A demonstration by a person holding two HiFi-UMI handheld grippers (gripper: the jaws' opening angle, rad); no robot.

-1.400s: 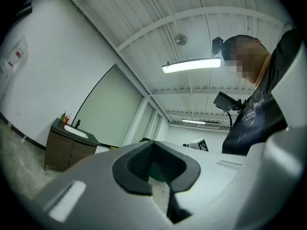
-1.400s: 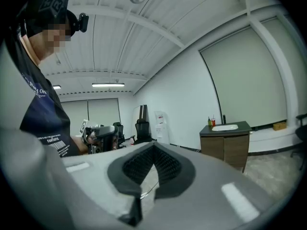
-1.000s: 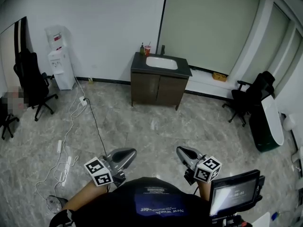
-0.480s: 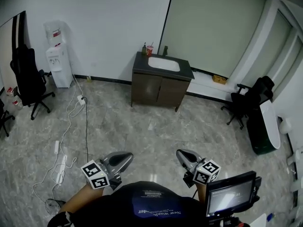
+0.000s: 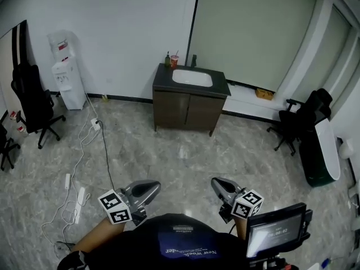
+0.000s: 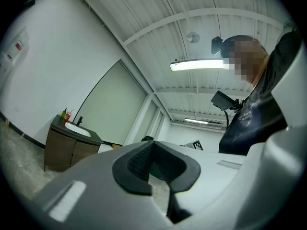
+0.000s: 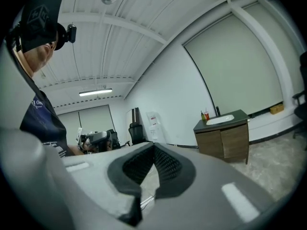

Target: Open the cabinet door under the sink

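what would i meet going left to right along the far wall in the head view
black office chair at far left, white water dispenser, dark brown wooden sink cabinet, small yellow object on the window ledge, black office chair at right

The head view looks forward and steeply down from above the person. The left gripper point(image 5: 153, 185) and right gripper point(image 5: 216, 182) sit close at its lower edge, and the sink cabinet point(image 5: 188, 110) stands well ahead of both. Each gripper view rides just behind its own jaws, looking roughly level along them. All three views share the far-off cabinet, which is left of the left gripper's tips and right of the right gripper's.
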